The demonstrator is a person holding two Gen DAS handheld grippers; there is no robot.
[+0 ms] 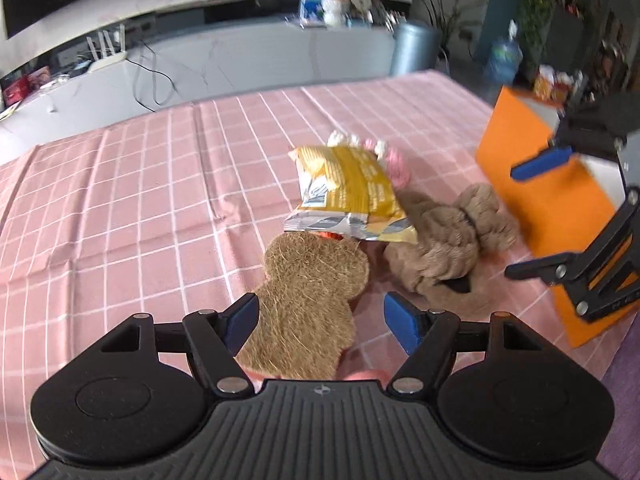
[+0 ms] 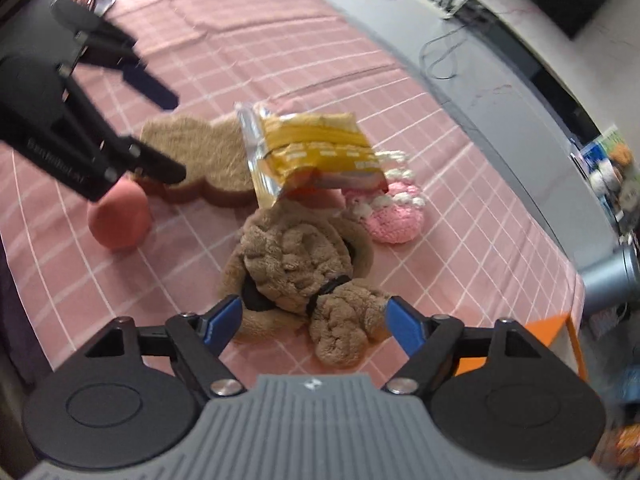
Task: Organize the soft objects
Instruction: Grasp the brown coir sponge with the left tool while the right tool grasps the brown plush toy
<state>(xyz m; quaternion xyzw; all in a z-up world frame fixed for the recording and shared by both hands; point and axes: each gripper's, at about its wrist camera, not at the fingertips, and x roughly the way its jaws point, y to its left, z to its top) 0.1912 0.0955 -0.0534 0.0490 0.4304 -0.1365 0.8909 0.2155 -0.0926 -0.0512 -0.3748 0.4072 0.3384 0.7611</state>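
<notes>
A flat brown fibre pad (image 1: 308, 296) lies on the pink checked cloth (image 1: 120, 200), its near end between the open jaws of my left gripper (image 1: 322, 320). A yellow snack bag (image 1: 348, 192) rests on it and on a brown plush toy (image 1: 444, 240). A pink and white knitted piece (image 1: 394, 160) lies behind. In the right wrist view my right gripper (image 2: 314, 320) is open, its jaws on either side of the plush toy (image 2: 304, 264). The pad (image 2: 200, 156), the bag (image 2: 312, 148), the knitted piece (image 2: 394, 216) and a pink ball (image 2: 120, 220) lie beyond. The left gripper (image 2: 172, 136) hangs open over the pad.
An orange box (image 1: 548, 200) stands at the cloth's right edge, behind my right gripper (image 1: 516, 220); its corner shows in the right wrist view (image 2: 552, 332). A grey counter (image 1: 240, 60) with cables and a grey bin (image 1: 414, 46) lie past the table's far edge.
</notes>
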